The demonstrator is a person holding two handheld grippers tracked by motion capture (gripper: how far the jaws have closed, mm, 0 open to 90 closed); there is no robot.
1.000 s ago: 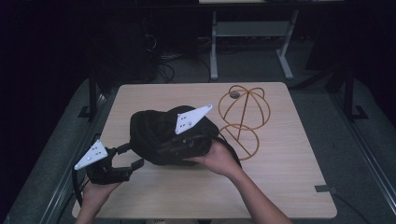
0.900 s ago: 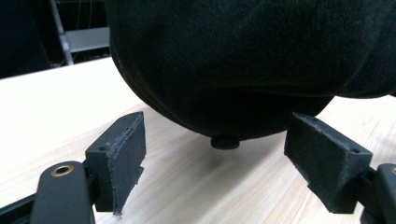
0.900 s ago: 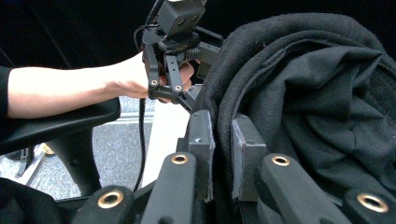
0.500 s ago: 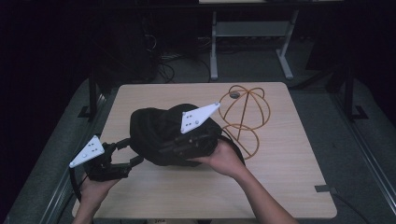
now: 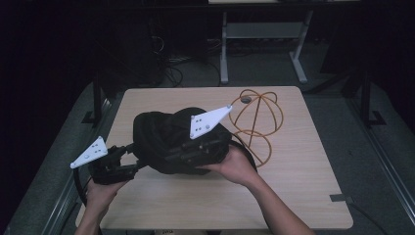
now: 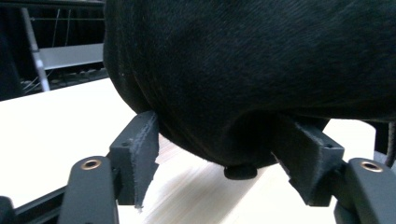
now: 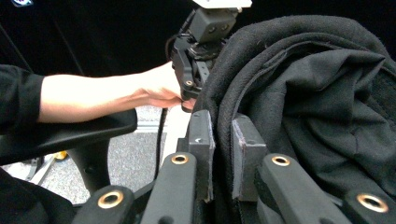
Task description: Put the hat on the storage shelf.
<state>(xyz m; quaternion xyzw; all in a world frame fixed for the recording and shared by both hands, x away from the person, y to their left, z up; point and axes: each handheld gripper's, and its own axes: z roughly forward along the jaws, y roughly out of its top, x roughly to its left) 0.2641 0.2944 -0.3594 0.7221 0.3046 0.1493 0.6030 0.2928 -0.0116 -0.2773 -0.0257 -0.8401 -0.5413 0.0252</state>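
Gripping a black cap (image 5: pixel 169 137), mid-table, between two tongs.

Item: black fabric cap, crown bulging upward, resting on the wooden table (image 5: pixel 303 196) left of centre; orange wire dome frame (image 5: pixel 257 117) just beside it on the right, touching or nearly so.

Right gripper (image 7: pixel 222 158): jaws pressed together on a fold of the cap's edge, cloth pinched flat between the pads; hand under the cap's near side in the high view.

Left gripper (image 6: pixel 224 158): jaws spread either side of the cap's lower bulge, just been closing, cloth between them; left pad (image 6: pixel 140 154) at the fabric's edge, right pad partly behind it, firm pressure not yet evident. In the high view, at the cap's left rim (image 5: pixel 128 155).

Step judged in hand: securing a second hold on the cap, opposite the first, probably ahead of lifting it toward the wire frame.

Next move calls for: finishing the left closure on a real fold of cloth rather than the bulge, keeping the right pinch firm, then raising both holds level so the opening stays spread.
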